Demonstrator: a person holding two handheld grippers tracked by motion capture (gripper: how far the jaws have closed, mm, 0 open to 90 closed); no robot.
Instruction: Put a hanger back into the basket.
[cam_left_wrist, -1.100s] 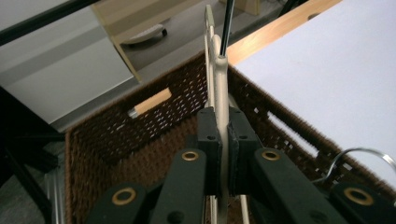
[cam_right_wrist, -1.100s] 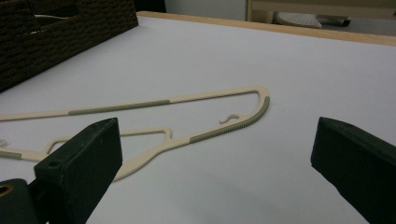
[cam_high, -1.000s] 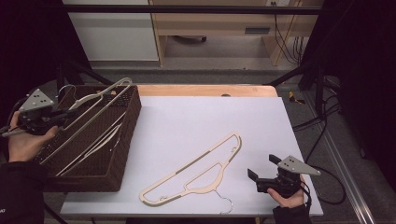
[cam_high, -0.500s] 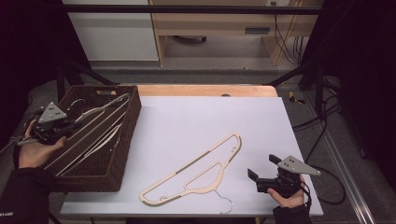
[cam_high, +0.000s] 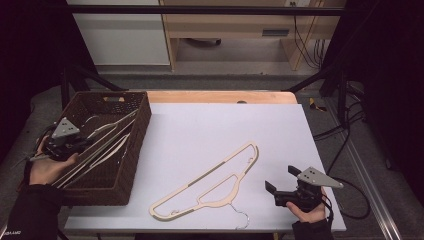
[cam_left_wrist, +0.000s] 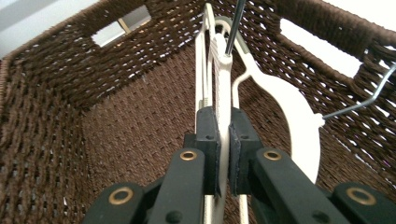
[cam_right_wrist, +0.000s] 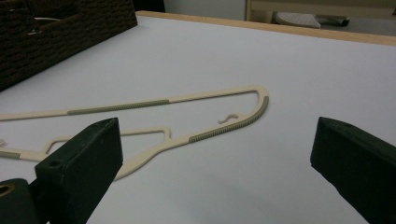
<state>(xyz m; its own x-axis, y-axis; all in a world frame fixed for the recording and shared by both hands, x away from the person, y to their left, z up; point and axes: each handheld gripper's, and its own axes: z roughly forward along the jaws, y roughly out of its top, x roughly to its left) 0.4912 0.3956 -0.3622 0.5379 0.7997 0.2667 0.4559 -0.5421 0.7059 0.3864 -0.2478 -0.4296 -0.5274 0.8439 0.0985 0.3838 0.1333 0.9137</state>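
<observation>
Gripping a cream plastic hanger (cam_left_wrist: 223, 88) with my left tool (cam_left_wrist: 223, 144), I had its two black jaws clamped flat against the hanger's thin bar, with no gap left on either side of it. That hanger stood on edge inside the brown wicker basket (cam_left_wrist: 116, 135), its length running away from the tool toward the basket's far wall, and its dark wire hook (cam_left_wrist: 235, 25) rose near the far end. Just beside it lay a second cream hanger (cam_left_wrist: 292, 121) with a broad curved shoulder, its own wire hook (cam_left_wrist: 359, 102) reaching toward the basket's wall. From the high view, my left tool (cam_high: 64, 142) sat over the near left part of the basket (cam_high: 137, 145), which stood at the left edge of the white surface (cam_high: 210, 125), and the hangers (cam_high: 102, 140) in it lay slanted from my hand toward the far right corner.

My right tool (cam_right_wrist: 215, 158) rested with its jaws spread wide apart and nothing between them. It pointed across the surface at another cream hanger with green grip strips (cam_right_wrist: 187, 119), which lay flat near the front middle, well apart from the basket. In the high view this flat hanger (cam_high: 210, 182) lay just left of my right tool (cam_high: 282, 185), not touching it.
</observation>
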